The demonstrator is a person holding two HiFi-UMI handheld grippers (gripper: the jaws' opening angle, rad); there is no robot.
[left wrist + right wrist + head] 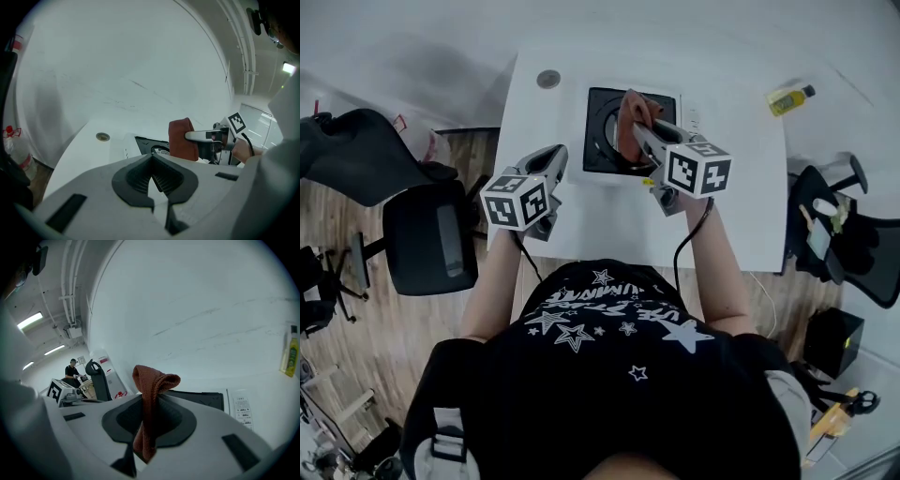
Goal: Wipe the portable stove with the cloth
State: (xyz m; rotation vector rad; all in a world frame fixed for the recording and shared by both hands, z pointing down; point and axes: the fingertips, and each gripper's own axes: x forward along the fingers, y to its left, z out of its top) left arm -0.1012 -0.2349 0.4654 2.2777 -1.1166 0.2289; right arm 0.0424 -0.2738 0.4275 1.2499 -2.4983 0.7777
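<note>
Sliding on the white rectangular table [741, 216], the square white portable stove with black top [598, 112] could shift under wiping: the left gripper [157, 180] hovers beside it, jaws together on nothing. The rust-brown ribbed cloth [149, 394] hangs limp and folded over the stove, pinched in the right gripper [147, 425].
</note>
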